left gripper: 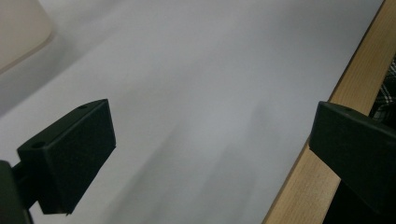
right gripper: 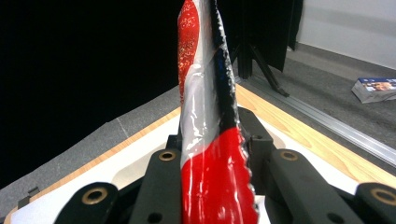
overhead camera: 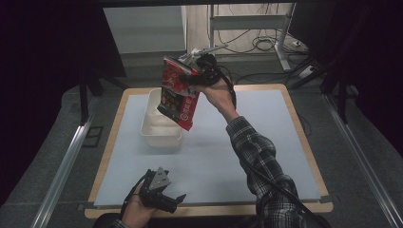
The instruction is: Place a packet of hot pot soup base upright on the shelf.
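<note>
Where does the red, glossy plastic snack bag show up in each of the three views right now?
High view: the red, glossy plastic snack bag hangs from the right gripper, above the cream plastic bin.
Left gripper view: open jaws over the pale table mat; the bag is not in this picture.
Right gripper view: the bag stands edge-on at centre, clamped between the jaws.
Shared landmark: the table's light wooden edge.

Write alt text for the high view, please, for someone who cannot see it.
A person's right gripper holds a red snack bag up over a white bin on a grey table mat, while the left gripper rests open near the front edge.
</note>
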Motion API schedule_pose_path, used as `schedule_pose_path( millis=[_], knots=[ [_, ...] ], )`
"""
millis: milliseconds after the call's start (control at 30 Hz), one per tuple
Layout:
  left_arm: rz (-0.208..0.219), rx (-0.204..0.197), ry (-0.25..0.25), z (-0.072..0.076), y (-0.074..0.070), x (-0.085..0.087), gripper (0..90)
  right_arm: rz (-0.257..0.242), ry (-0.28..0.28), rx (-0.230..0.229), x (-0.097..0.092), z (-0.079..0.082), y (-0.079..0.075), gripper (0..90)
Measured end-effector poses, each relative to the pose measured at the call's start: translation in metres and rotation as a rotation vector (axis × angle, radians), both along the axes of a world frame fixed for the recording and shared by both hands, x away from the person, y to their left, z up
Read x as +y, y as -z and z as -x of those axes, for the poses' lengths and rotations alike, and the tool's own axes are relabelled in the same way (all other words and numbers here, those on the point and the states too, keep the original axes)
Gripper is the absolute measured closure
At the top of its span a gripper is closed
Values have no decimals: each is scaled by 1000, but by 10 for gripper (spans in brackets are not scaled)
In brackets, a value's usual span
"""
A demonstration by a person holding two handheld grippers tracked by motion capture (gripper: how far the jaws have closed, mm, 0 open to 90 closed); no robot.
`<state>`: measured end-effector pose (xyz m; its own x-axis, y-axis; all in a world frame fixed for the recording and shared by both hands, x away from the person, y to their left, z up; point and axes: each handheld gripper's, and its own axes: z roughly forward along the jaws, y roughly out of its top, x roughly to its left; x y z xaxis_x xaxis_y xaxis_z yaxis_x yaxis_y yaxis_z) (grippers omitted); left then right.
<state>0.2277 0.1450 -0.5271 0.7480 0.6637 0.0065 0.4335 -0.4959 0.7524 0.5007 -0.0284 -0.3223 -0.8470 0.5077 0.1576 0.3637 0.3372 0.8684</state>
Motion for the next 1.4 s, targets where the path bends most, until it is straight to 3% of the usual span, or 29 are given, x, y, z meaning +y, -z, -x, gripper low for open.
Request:
schedule_pose_path(
  millis=[333, 633, 1067, 1233, 1400],
  knots=[
    [39, 5, -10, -1, -1, 4, 0, 24, -30, 9, 31, -1, 13, 735],
    [37, 8, -8, -1, 0, 3, 0, 71, -52, 27, 58, 6, 33, 735],
    [37, 15, -4, -2, 0, 3, 0, 119, -44, 36, 69, 5, 61, 735],
    [37, 18, -2, -2, 1, 3, 0, 128, -46, 18, 71, 8, 69, 733],
    [31, 21, 3, -2, 1, 1, 0, 174, -51, -12, 74, 13, 82, 731]
  ],
)
